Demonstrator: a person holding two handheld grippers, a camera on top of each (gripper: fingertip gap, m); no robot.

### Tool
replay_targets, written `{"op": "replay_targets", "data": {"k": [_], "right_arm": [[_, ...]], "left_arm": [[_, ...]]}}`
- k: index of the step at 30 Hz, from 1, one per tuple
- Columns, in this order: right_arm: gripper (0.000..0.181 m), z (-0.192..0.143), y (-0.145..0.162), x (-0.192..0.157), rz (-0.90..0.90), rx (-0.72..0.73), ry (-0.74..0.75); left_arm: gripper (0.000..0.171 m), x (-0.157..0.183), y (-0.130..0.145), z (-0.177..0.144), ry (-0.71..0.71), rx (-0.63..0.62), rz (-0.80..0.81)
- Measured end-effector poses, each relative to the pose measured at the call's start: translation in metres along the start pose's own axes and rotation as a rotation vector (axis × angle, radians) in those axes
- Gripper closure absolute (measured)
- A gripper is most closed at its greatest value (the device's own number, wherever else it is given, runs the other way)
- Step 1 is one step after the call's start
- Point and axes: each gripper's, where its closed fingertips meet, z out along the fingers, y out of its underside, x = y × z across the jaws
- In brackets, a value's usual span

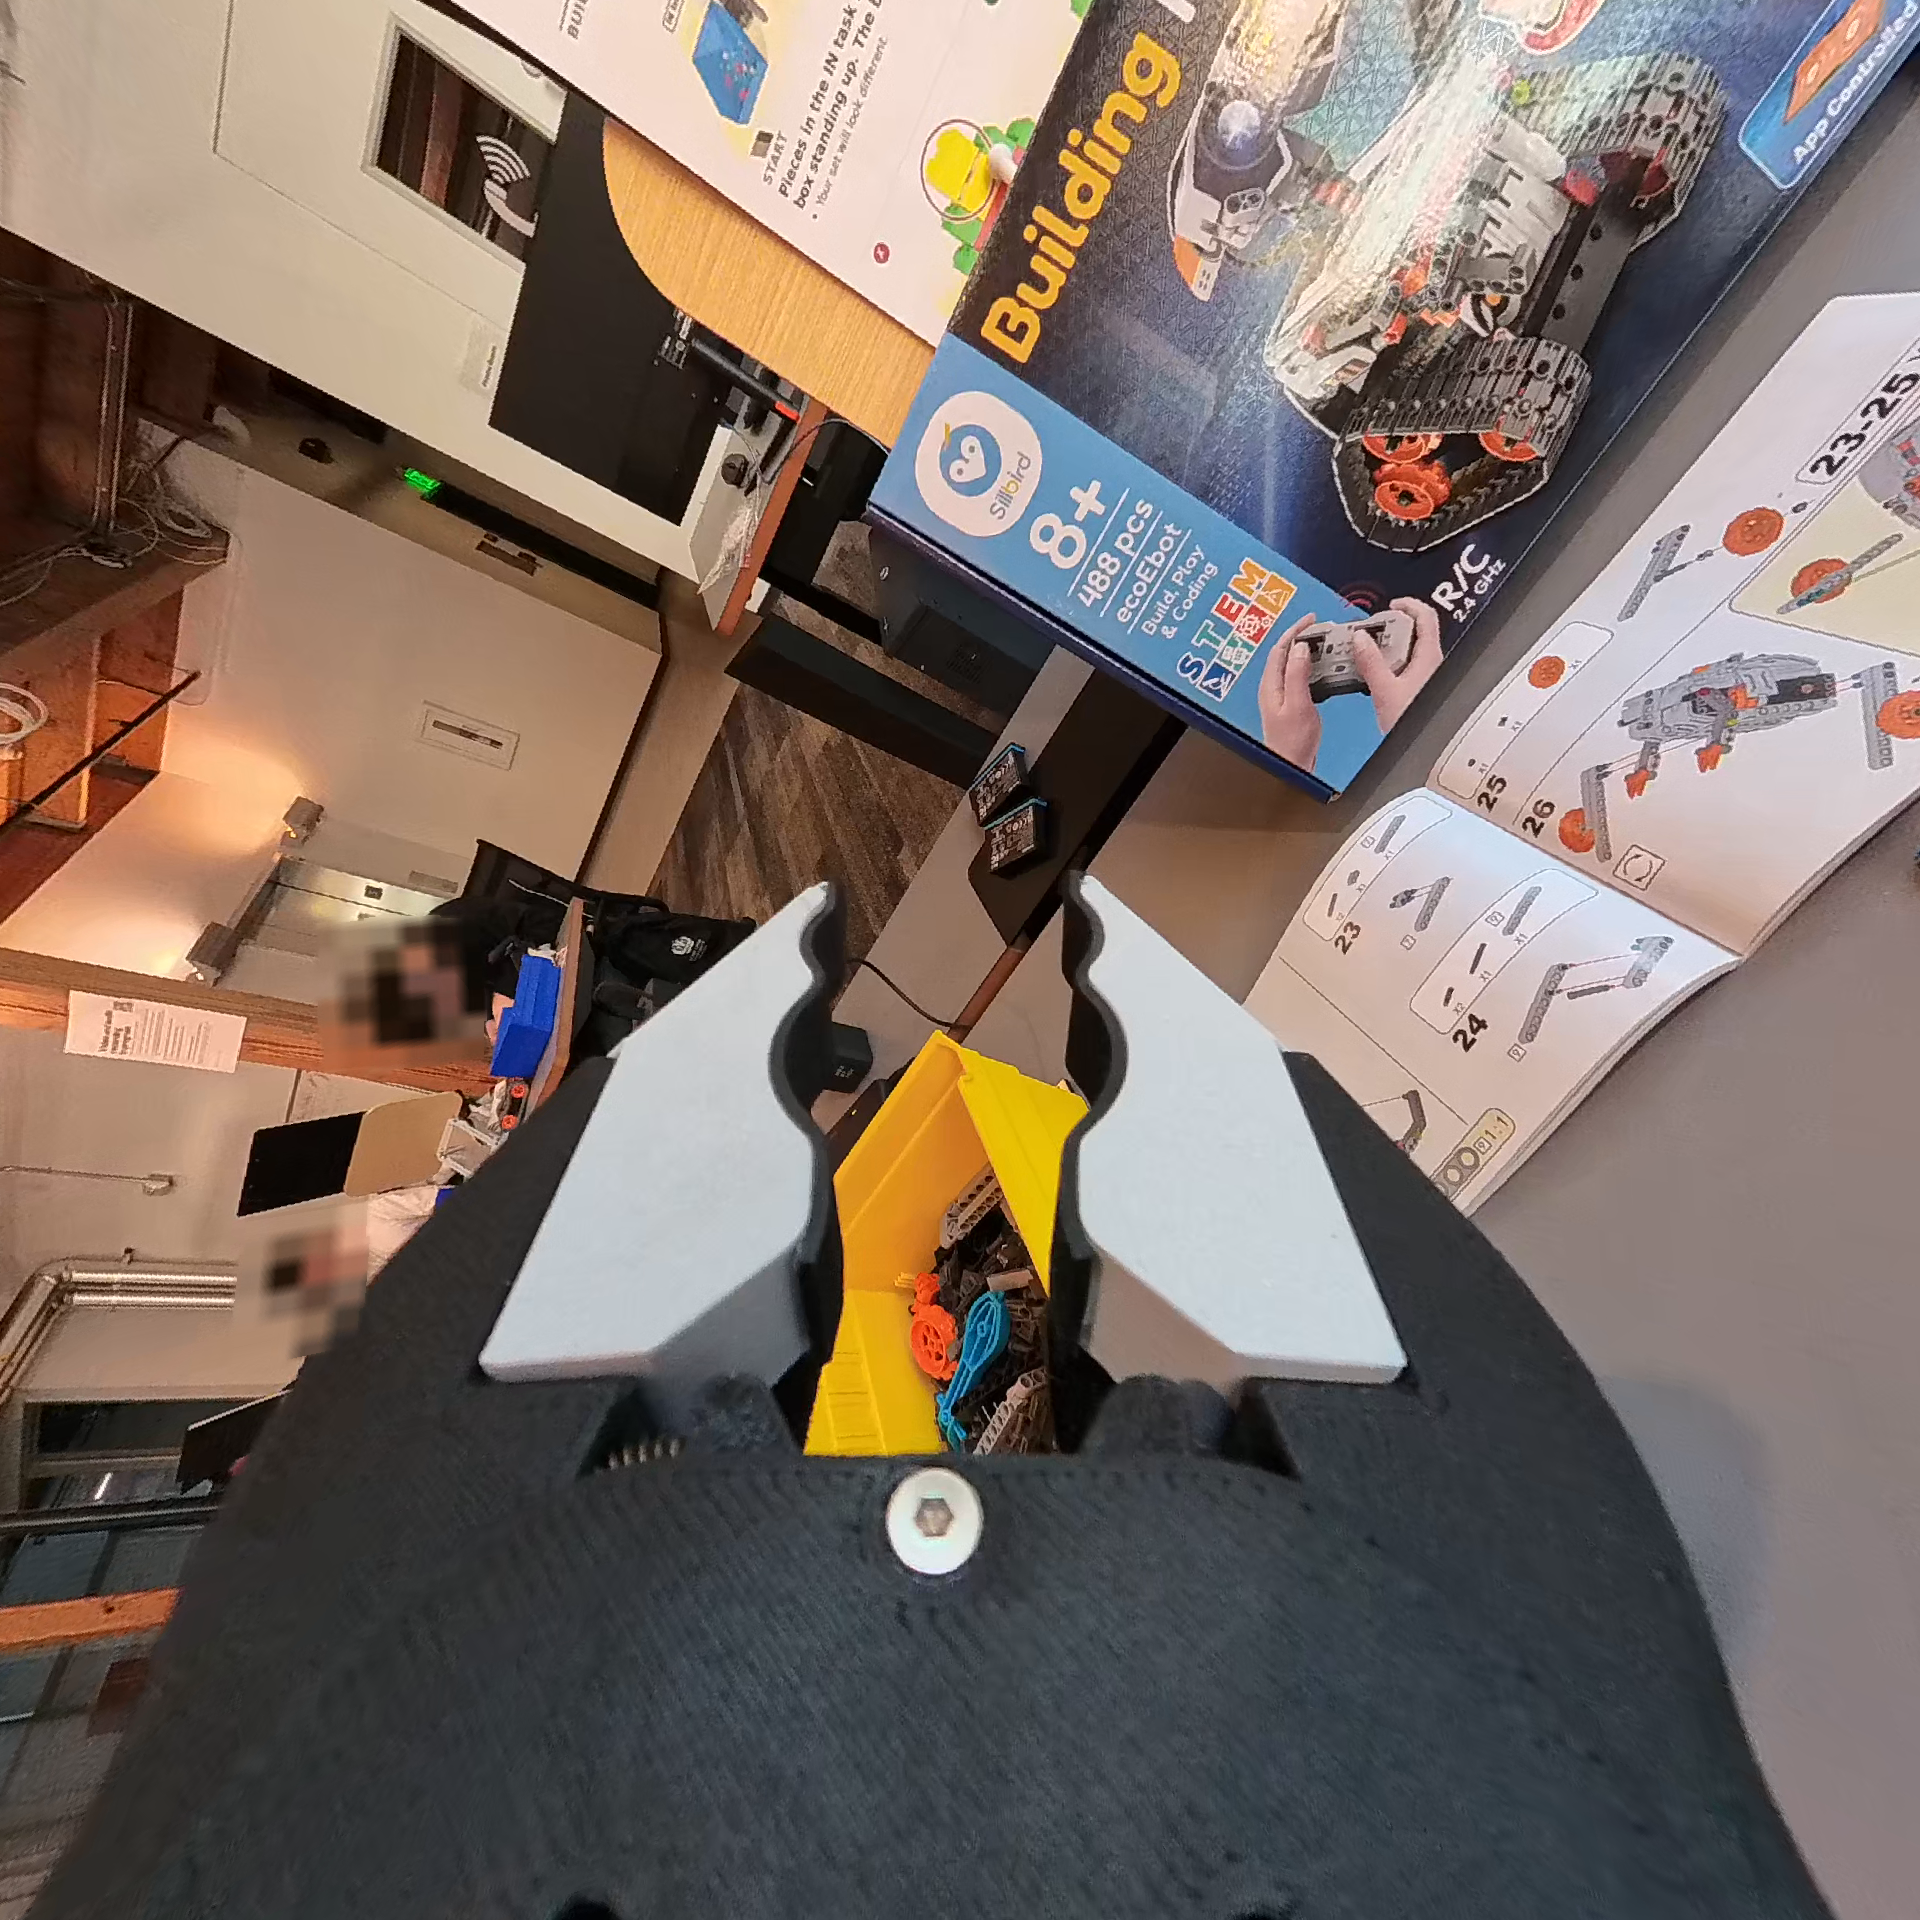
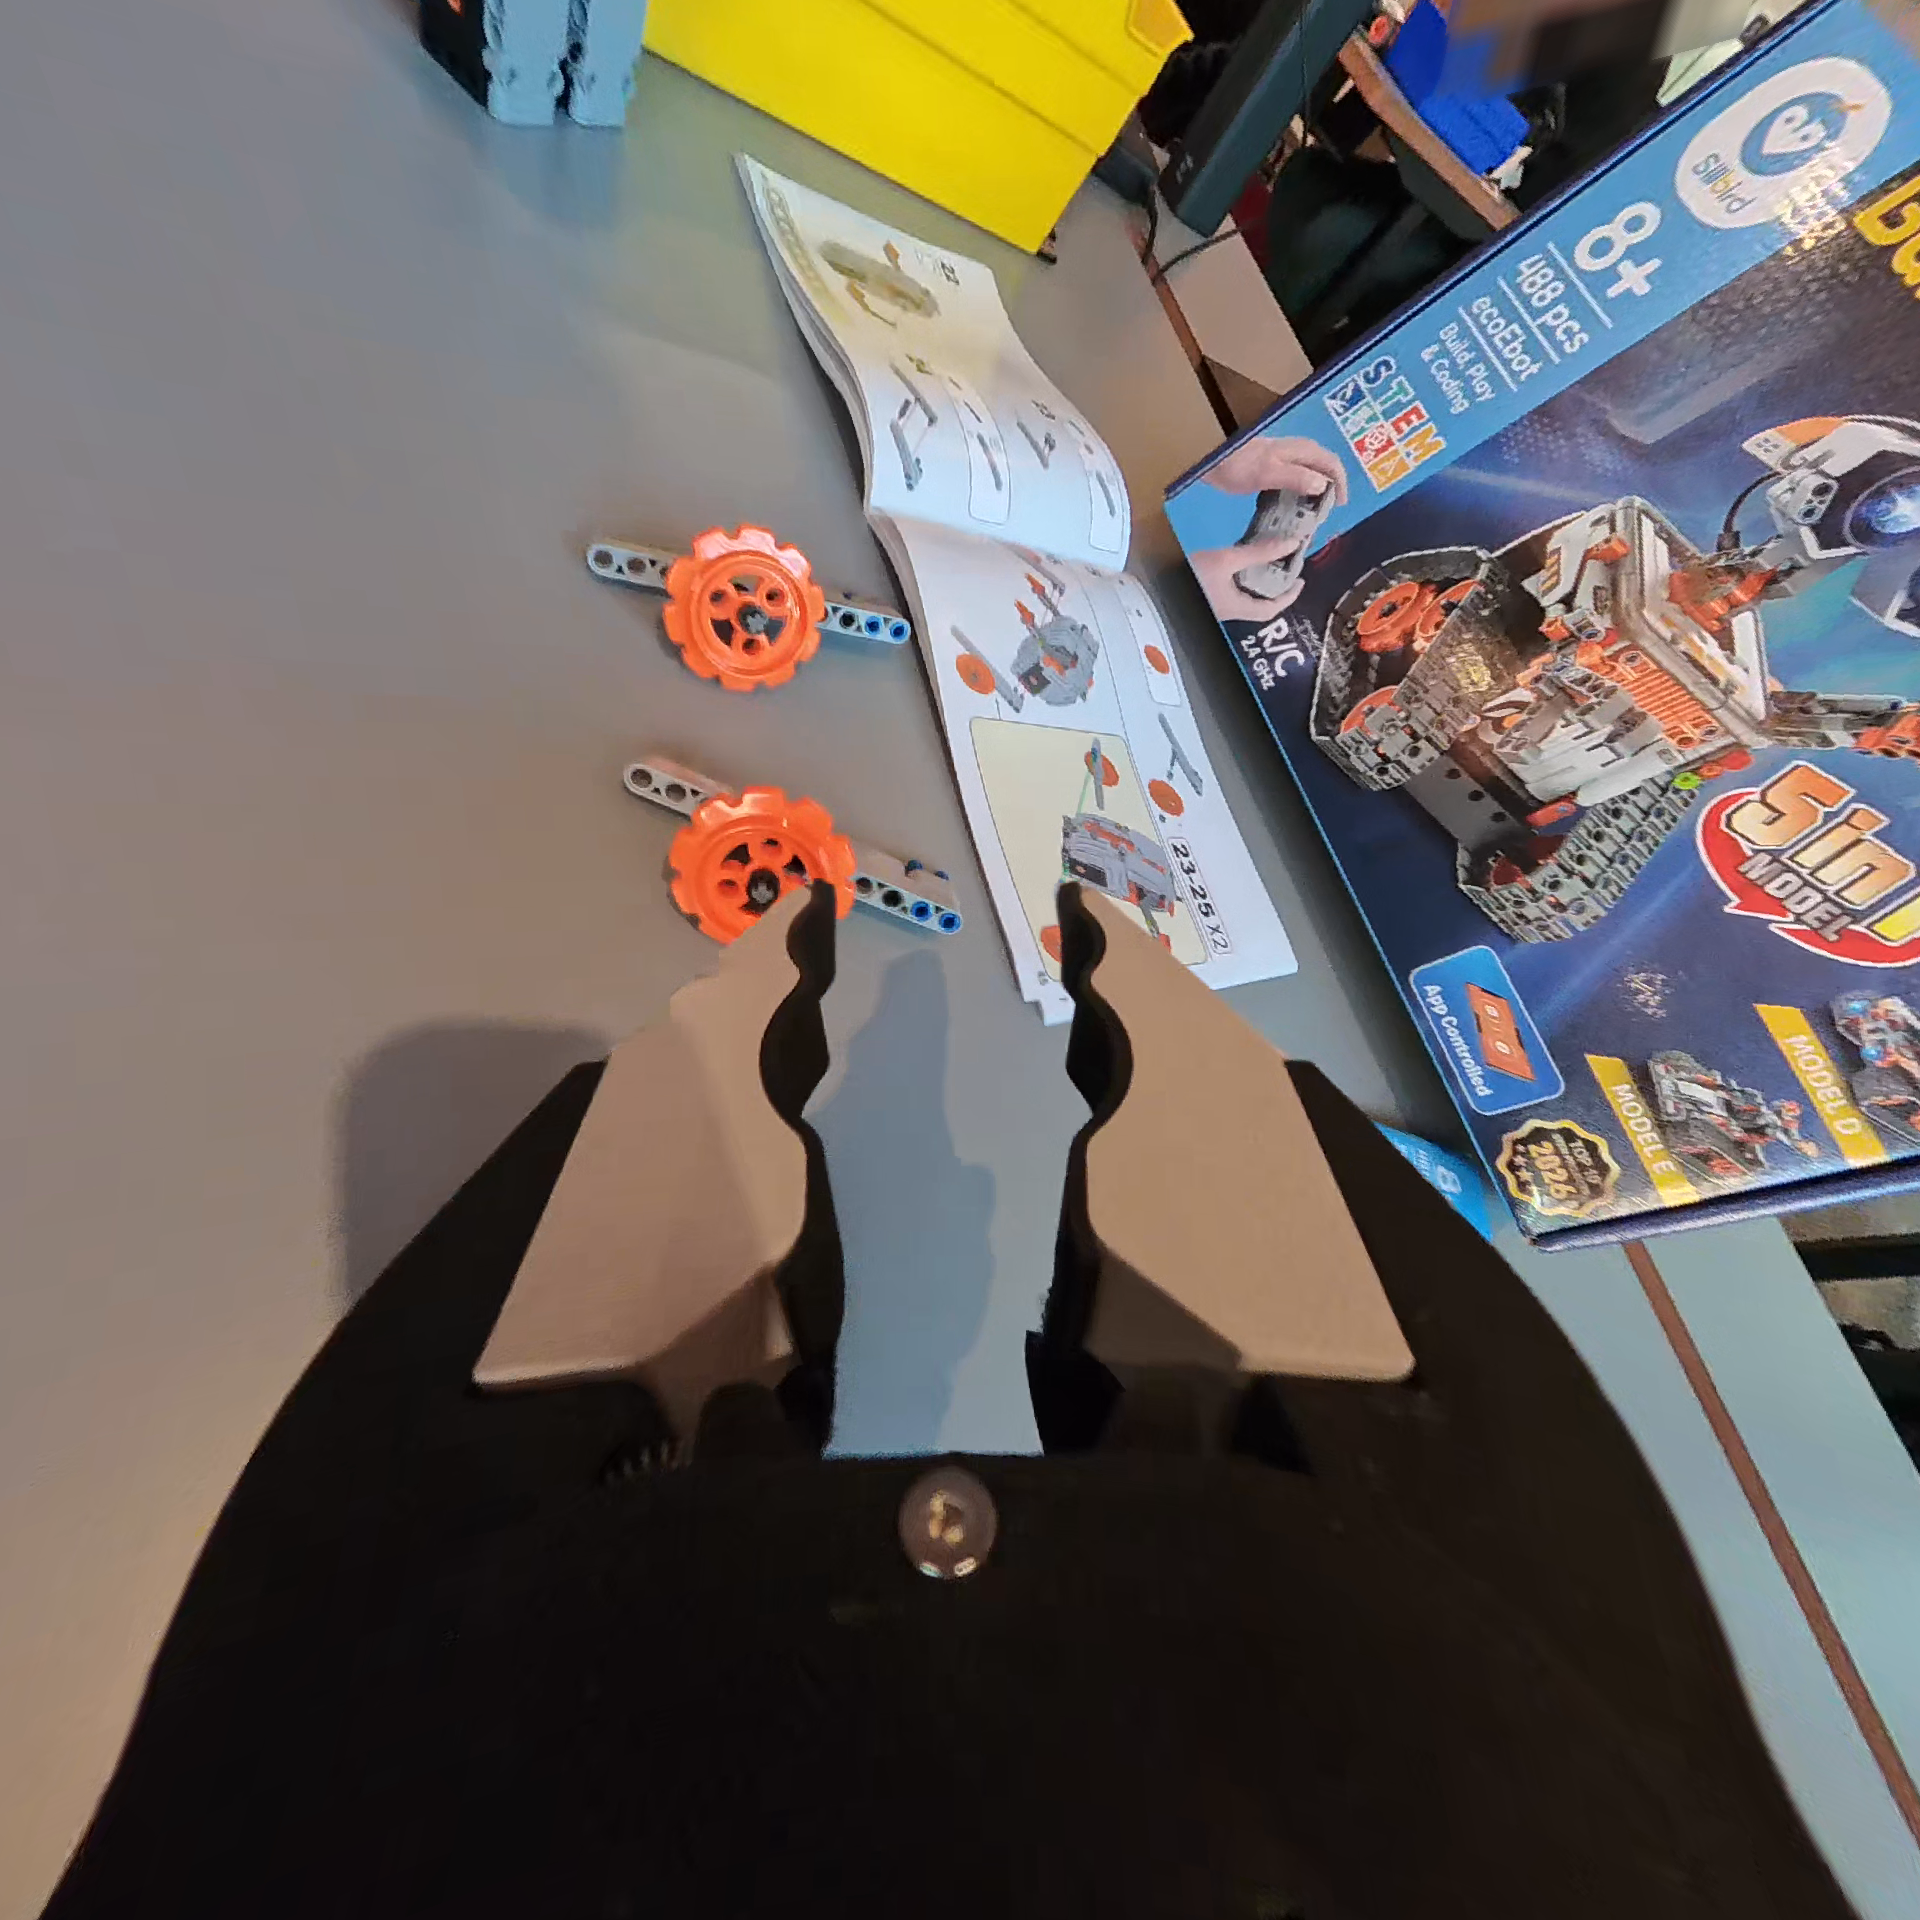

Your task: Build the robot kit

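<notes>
— What carries everything?
— A grey table. An open instruction booklet lies flat on it.
— And around the booklet?
— Just left of it lie two orange gear wheels on grey beams, one farther, one nearer. Right of it rests a blue toy box; beyond it, a yellow bin.

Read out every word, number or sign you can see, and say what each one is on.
I won't repeat writing; here is what bears it.
Blue toy box: large print, numbers, logos.
Open booklet: step numbers.
White sheet behind the box: printed lines.
Paper notice on a wooden beam: too small.
Two black blocks: labels too small.
</notes>
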Motion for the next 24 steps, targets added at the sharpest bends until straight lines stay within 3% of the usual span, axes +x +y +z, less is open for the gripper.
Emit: {"op": "replay_targets", "data": {"k": [8,24], "right_arm": [[0.125,0.001,-0.011,-0.028,0.052,0.062,-0.161],[0.124,0.020,-0.009,-0.038,0.156,0.051,-0.194]], "left_arm": [[0.132,0.001,0.002,0.001,0.007,-0.008,0.002],[0.132,0.005,0.002,0.002,0.022,-0.018,0.007]]}}
